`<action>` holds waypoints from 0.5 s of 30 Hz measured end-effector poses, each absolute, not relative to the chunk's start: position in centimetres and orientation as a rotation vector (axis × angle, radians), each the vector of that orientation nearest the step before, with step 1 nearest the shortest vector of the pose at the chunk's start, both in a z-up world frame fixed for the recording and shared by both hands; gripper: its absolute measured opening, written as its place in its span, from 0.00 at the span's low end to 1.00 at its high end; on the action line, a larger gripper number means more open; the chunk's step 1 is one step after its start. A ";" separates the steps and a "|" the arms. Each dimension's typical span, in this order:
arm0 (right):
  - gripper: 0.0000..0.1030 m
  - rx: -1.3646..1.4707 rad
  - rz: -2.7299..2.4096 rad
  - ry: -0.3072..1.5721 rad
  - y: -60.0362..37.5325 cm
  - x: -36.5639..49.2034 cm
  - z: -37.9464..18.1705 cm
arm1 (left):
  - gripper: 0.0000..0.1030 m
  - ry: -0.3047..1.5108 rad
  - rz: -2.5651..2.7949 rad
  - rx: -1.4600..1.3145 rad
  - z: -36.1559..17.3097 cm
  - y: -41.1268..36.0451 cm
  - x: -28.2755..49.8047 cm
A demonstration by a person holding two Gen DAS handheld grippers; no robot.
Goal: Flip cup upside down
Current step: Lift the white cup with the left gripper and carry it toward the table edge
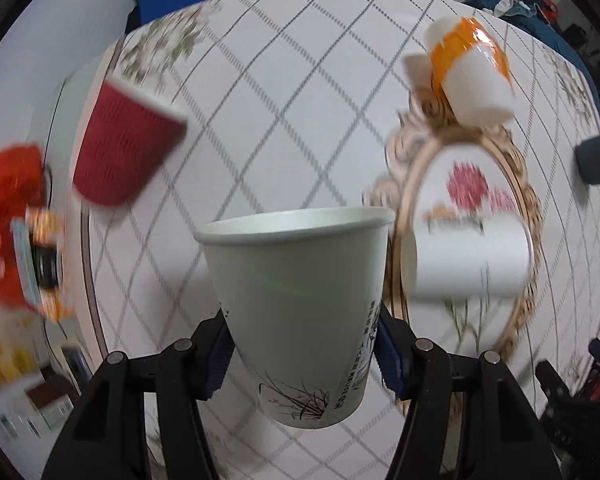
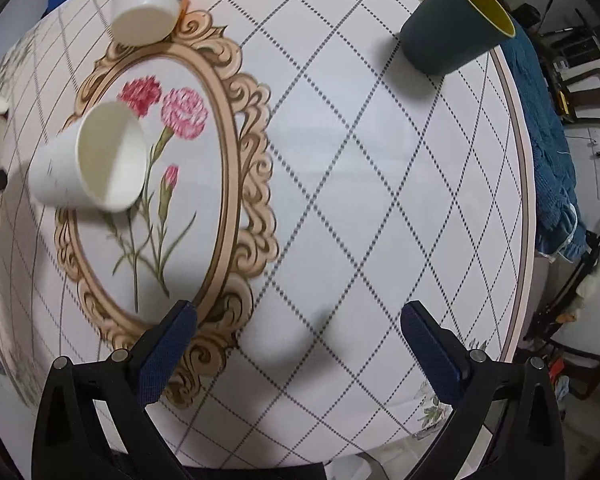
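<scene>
- Left gripper (image 1: 302,356) clamps the white paper cup (image 1: 300,300) low on its wall, mouth up, lifted above the tablecloth (image 1: 280,100); right gripper (image 2: 298,344) hangs spread wide, holding nothing.
- Paper cup looks light, thin and crushable, so I judge a gentle squeeze near the stiffer base suits it.
- Five cups counted: this one, red ribbed cup (image 1: 120,148) ahead-left, plain white cup (image 1: 468,256) and orange-banded cup (image 1: 472,68) ahead-right, dark teal cup (image 2: 456,24) beyond the right gripper.
</scene>
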State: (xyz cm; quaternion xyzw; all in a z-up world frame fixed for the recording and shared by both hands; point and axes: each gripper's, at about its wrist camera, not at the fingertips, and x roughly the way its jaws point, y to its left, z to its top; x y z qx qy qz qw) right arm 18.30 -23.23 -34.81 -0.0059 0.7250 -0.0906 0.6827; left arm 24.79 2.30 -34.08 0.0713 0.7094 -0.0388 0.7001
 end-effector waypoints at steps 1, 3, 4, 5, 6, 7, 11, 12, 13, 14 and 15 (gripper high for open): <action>1.00 -0.019 -0.195 1.627 -23.2 17.6 -34.8 | 0.57 1.582 -0.083 0.147 -33.8 2.8 23.7; 1.00 -0.027 -0.183 1.628 -23.2 16.7 -34.9 | 0.57 1.588 -0.076 0.119 -33.2 3.6 21.5; 1.00 -0.031 -0.177 1.628 -23.1 16.2 -34.8 | 0.57 1.593 -0.076 0.105 -33.1 4.0 20.5; 1.00 -0.038 -0.169 1.628 -23.0 15.4 -34.8 | 0.57 1.599 -0.076 0.093 -33.2 4.1 20.0; 1.00 -0.042 -0.163 1.629 -22.8 15.1 -34.7 | 0.57 1.604 -0.075 0.076 -33.0 4.6 18.8; 1.00 -0.044 -0.154 1.629 -22.7 14.3 -34.7 | 0.57 1.608 -0.073 0.065 -33.2 3.6 18.7; 1.00 -0.044 -0.116 1.632 -22.3 11.8 -34.8 | 0.57 1.617 -0.072 0.047 -32.5 2.6 16.2; 1.00 -0.046 -0.109 1.634 -22.3 11.2 -34.9 | 0.57 1.620 -0.073 0.044 -32.7 2.5 15.8; 1.00 -0.048 -0.098 1.635 -22.1 10.4 -35.0 | 0.57 1.622 -0.074 0.043 -32.8 2.2 15.4; 1.00 -0.052 -0.093 1.637 -22.1 10.0 -35.1 | 0.57 1.626 -0.075 0.040 -32.9 2.2 14.8; 1.00 -0.055 -0.089 1.638 -22.0 9.5 -35.2 | 0.57 1.630 -0.077 0.037 -32.9 1.9 14.8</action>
